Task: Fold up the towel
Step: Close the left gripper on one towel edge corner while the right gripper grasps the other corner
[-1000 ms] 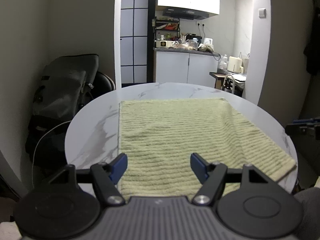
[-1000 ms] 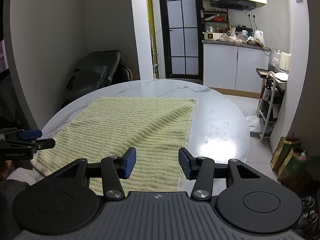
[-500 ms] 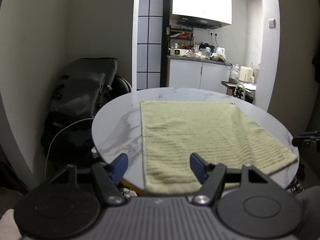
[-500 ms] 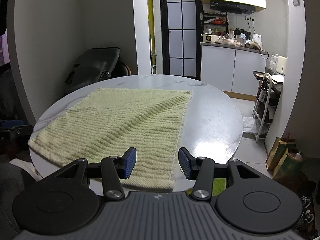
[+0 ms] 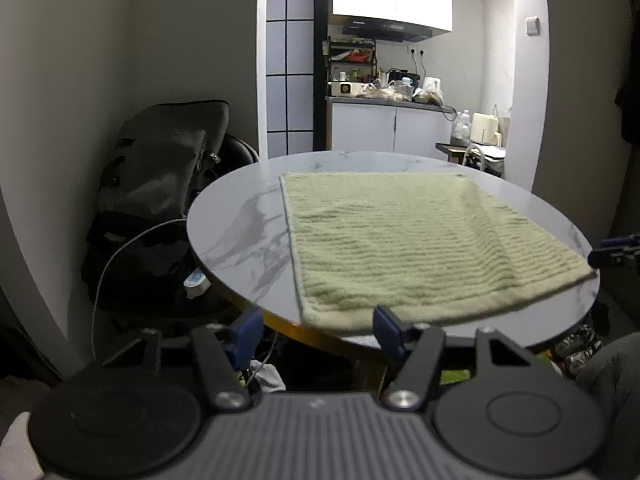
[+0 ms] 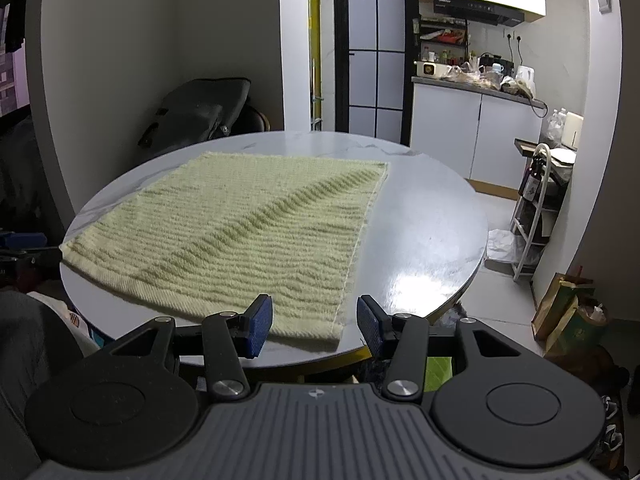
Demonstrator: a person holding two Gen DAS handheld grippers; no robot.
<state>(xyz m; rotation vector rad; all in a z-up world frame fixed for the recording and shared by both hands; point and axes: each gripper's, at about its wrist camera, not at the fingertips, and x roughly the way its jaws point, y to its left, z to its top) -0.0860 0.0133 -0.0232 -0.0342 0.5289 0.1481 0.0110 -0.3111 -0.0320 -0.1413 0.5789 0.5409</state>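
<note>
While both stand clear of the cloth, the left hand-held gripper [image 5: 316, 330] and right hand-held gripper [image 6: 315, 322] are spread wide. One pale green ribbed rectangular towel [image 6: 248, 232] lies flat on one round white marble bench [image 6: 424, 240], its near edge at the rim. No legible writing.
</note>
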